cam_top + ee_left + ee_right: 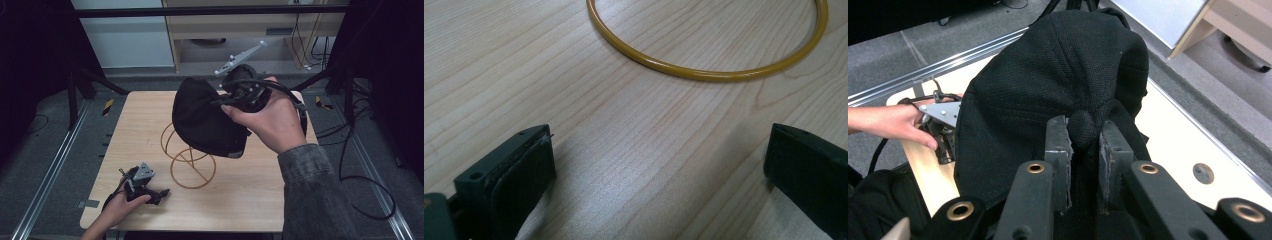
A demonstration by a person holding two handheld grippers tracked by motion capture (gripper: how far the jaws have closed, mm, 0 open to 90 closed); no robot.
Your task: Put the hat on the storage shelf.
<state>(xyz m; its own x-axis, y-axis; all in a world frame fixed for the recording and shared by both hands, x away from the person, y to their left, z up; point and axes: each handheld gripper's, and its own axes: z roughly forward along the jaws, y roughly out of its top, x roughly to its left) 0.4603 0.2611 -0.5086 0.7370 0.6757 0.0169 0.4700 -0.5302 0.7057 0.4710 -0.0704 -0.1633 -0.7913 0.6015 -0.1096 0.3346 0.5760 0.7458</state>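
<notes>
A black cap [205, 117] hangs in the air over the middle of the wooden table [260, 200], above a yellow wire stand [192, 170]. My right gripper [235, 97] is shut on the cap's crown; in the right gripper view both jaws pinch the cap [1048, 85] at its top button, right gripper [1084, 135]. My left gripper [162, 192] rests low at the table's front left, open, with nothing between its jaws. The left gripper view shows my left gripper [659, 165] over bare wood, the stand's yellow ring base [704, 75] lying just beyond it.
A wooden cabinet [250, 30] and cables [305, 45] sit beyond the table's far edge. Metal rails [50, 165] run along the floor on both sides. A black cable [350, 175] trails from the right gripper off the table's right side.
</notes>
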